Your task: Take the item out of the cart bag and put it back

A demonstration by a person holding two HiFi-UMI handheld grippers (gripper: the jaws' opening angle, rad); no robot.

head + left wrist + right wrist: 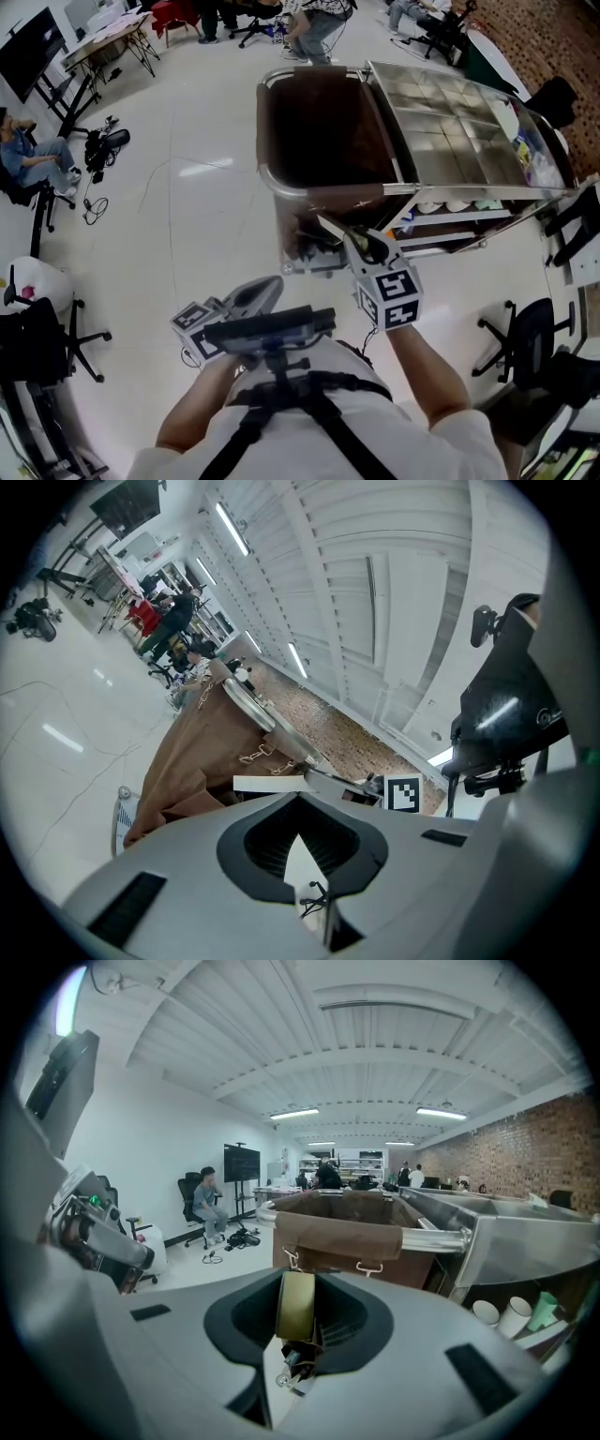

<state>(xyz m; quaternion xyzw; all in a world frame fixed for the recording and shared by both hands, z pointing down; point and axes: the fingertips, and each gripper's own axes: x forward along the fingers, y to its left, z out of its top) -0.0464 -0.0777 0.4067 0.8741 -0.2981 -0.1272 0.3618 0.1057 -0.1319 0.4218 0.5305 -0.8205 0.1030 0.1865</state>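
Note:
The brown cart bag [323, 127] hangs open in the steel frame of a cart, straight ahead of me. My right gripper [337, 232] is held just in front of the bag's near rim, below its top edge. In the right gripper view the gripper [298, 1283] is shut on a flat olive-yellow item [297, 1305] seen edge-on, with the bag [347, 1227] right beyond it. My left gripper [272, 286] hangs lower and nearer my body, left of the right one. Its jaws [300, 797] meet with nothing between them, and the bag [187, 761] shows beyond.
The cart's steel top [450, 122] with shallow compartments lies right of the bag. White cups [506, 1314] stand on a shelf beneath it. Office chairs [520, 342] stand at my right and left. People sit at desks far back. Cables and gear [98, 150] lie on the floor.

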